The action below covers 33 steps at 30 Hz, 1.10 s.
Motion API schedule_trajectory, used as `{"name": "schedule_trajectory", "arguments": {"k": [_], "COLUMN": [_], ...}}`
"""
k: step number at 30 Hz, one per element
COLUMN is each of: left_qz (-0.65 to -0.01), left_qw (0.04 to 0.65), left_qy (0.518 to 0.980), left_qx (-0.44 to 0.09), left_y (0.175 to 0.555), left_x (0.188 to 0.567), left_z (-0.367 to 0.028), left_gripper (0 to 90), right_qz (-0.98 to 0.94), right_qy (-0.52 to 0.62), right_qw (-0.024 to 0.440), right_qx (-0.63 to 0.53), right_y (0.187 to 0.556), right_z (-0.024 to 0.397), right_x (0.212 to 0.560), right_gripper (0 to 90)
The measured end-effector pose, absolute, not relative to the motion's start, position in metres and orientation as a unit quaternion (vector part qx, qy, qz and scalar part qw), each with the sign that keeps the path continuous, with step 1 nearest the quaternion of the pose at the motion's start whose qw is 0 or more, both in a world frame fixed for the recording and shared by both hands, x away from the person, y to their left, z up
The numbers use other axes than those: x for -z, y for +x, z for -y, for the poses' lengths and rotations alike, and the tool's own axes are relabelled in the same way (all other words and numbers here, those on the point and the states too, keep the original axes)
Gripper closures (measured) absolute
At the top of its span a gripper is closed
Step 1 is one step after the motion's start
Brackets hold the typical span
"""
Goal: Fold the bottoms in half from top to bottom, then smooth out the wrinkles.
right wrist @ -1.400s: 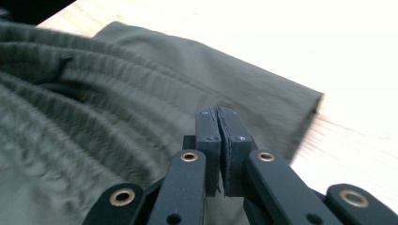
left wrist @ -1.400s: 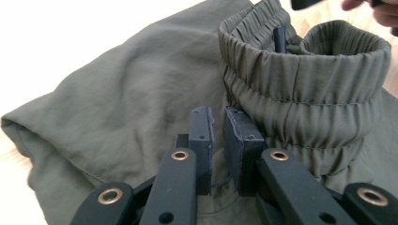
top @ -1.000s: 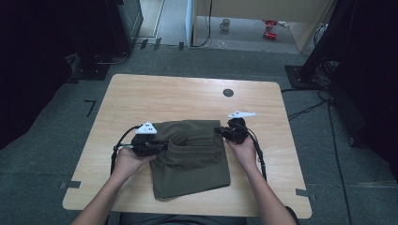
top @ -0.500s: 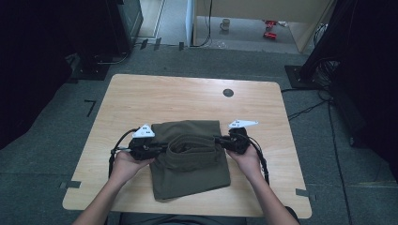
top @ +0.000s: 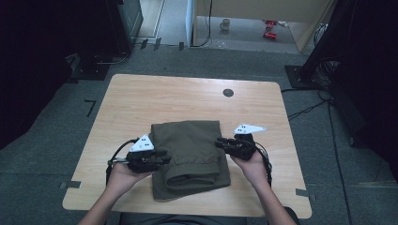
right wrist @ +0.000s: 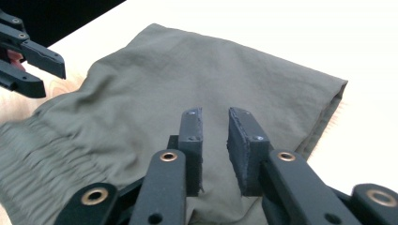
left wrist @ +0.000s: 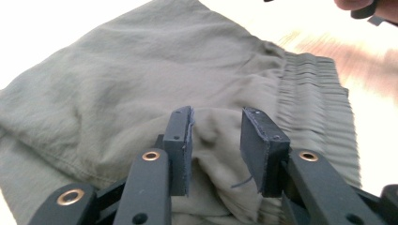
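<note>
Garment: olive-green shorts lay folded on the wooden table, toward the person's side and about midway between its left and right edges.
Fold: in the high view the cloth formed a rough rectangle, the upper part flat and smooth, the lower part doubled over in a thick roll with a slack edge hanging toward the near table edge.
Waistband: a gathered, ribbed elastic band ran along one side in the left gripper view; the same ribbing showed at the lower left of the right gripper view.
Hem: a stitched open hem sat at the far right corner in the right gripper view, with pale table just beyond it.
Surface: thin matte weave, softly creased, with one small pucker of cloth between the left pads.
Left gripper: at the garment's left edge; its jaws had just been opening, the pads stood apart with cloth bulging between them but not pinched, so the grip was released.
Right gripper: at the garment's right edge; its jaws had also just been opening, a narrow gap between the pads, the fabric lying beneath them and no longer clamped.
Hands: each held its gripper from the near side, one on either side of the shorts.
</note>
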State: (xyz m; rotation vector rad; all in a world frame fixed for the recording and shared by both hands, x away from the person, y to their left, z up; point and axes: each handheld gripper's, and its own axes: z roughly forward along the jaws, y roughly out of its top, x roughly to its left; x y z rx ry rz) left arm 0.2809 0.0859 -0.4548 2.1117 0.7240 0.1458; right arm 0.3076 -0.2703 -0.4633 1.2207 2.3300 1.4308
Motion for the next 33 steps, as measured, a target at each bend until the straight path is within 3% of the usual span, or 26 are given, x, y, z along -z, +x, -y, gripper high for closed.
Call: {"name": "schedule_trajectory", "arguments": {"k": [8, 19, 33], "left_qz": [-0.312, -0.324, -0.335], "left_qw": [0.395, 0.385, 0.391], "left_qy": [0.863, 0.864, 0.855], "left_qx": [-0.052, -0.029, -0.057], "left_y": [0.287, 0.309, 0.353], "left_x": [0.472, 0.497, 0.504], "left_z": [-0.085, -0.08, -0.07], "left_gripper": [62.3, 58.7, 58.4], "right_qz": [-0.797, -0.831, -0.834], "right_qy": [0.393, 0.364, 0.377], "right_qw": [0.067, 0.066, 0.095], "right_qx": [-0.454, -0.415, -0.391], "right_y": [0.305, 0.298, 0.323], "right_z": [0.255, 0.231, 0.233], "right_x": [0.474, 0.49, 0.513], "right_gripper": [64.7, 61.2, 61.1]}}
